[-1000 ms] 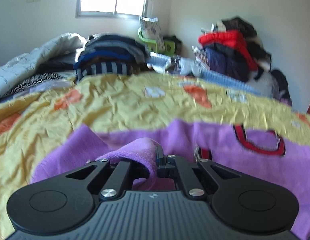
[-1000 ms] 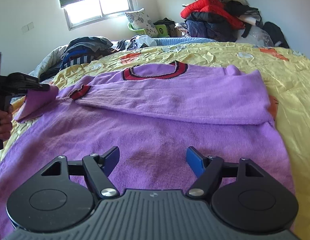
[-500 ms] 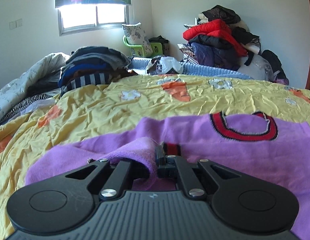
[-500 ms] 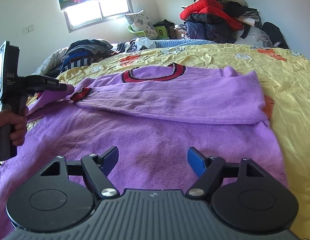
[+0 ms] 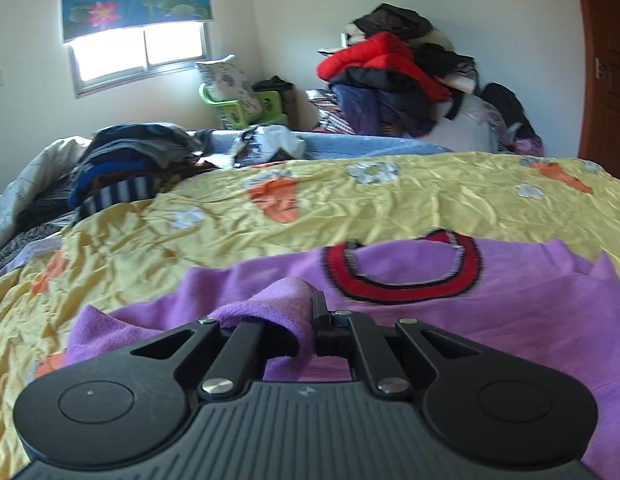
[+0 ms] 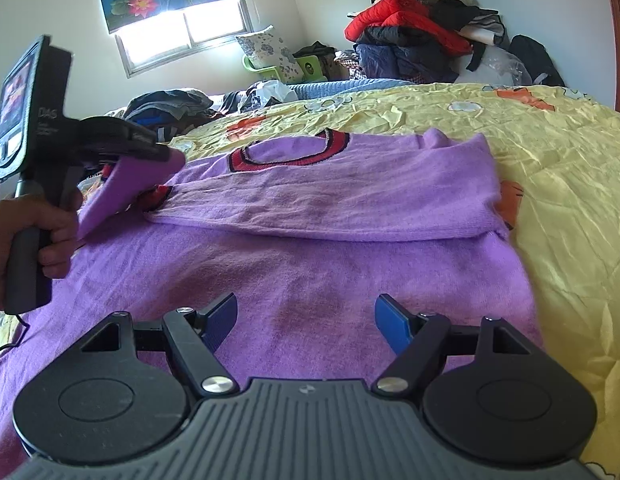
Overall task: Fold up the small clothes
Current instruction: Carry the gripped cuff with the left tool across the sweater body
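Note:
A purple sweater [image 6: 310, 248] with a red and black collar [image 6: 290, 152] lies flat on the yellow bedspread [image 6: 549, 152]. Its right sleeve is folded across the chest. My left gripper [image 5: 311, 312] is shut on the sweater's left sleeve [image 5: 278, 300], lifted off the bed; in the right wrist view the same left gripper [image 6: 166, 154] is at the left, held by a hand [image 6: 34, 232], with the sleeve [image 6: 130, 184] hanging from it. My right gripper [image 6: 306, 320] hovers open over the sweater's lower body, nothing between its blue pads [image 6: 391, 320].
A stack of folded dark clothes [image 5: 126, 168] sits at the bed's far left. A heap of jackets, red on top [image 5: 389, 80], rises at the back right. A green chair with a pillow [image 5: 238, 96] stands under the window. A wooden door [image 5: 605, 80] is at right.
My left gripper has carried the sleeve rightward across the sweater toward the collar, which now lies just ahead of it. The right gripper has stayed still and open.

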{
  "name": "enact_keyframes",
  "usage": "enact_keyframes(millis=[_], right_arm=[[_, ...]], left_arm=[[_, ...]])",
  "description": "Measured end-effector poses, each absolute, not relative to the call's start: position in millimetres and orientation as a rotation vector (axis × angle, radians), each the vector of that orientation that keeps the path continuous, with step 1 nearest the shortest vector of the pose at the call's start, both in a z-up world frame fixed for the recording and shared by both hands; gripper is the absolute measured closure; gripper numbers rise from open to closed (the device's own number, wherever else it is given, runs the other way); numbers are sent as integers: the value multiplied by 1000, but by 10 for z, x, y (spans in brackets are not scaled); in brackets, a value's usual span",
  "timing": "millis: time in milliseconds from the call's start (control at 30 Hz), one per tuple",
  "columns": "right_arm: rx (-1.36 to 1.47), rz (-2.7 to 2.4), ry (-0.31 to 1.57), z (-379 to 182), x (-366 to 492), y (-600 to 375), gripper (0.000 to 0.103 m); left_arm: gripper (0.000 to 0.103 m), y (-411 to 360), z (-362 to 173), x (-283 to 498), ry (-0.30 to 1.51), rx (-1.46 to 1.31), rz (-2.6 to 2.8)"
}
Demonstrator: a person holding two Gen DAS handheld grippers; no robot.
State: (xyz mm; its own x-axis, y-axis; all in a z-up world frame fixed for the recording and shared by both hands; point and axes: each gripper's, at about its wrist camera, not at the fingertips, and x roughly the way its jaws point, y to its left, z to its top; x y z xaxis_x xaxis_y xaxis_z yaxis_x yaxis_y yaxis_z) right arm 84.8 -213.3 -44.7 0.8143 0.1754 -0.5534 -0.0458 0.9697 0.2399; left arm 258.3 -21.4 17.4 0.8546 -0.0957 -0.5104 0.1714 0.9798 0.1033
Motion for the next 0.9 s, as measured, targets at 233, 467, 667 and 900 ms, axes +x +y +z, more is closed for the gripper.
enact_keyframes(millis=[233,467,667,900], right_arm=[[232,96,603,-442,792,-2248,27],[263,87,602,-451,748,-2359,27],[282,80,595,-450,707,-2422,27],[292,64,589,-448,668,-2497,27]], left_arm=[[99,-526,114,2574,544,152,-172],[99,-748,130,2542,530,179,-187],[99,-948,168,2508,518,184,-209],[99,-1151,182,2426,480,204,-231]])
